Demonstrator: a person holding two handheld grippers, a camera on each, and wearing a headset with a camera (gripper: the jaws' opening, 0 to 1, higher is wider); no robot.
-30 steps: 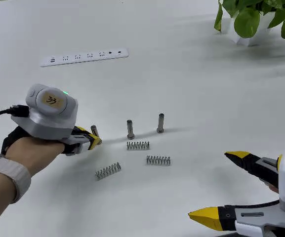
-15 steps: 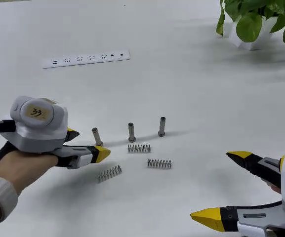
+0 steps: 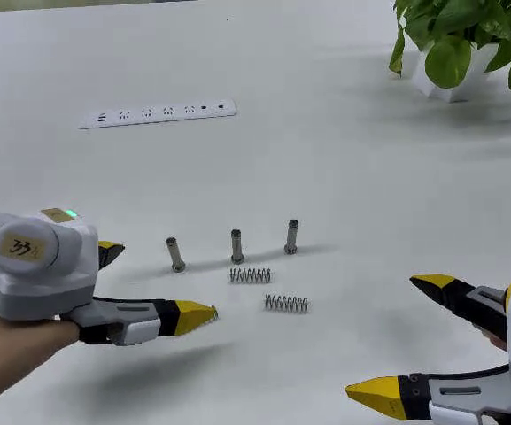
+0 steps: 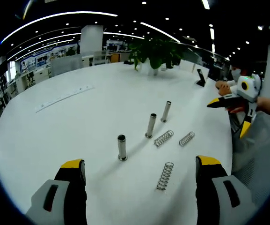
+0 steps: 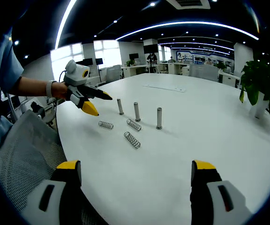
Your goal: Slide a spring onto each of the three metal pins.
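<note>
head view: three pins (image 3: 237, 245) upright, bare.
left gripper (image 3: 162, 280) and right gripper (image 3: 381, 335) gape empty; springs (image 3: 250, 275) near side, one probably hidden.

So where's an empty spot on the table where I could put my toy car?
The big bare stretch between the power strip and the pins is free, and so is the table between the pins and the plant. It's crowded around the pins and springs, with the left tongs and right tongs close on either side.
</note>
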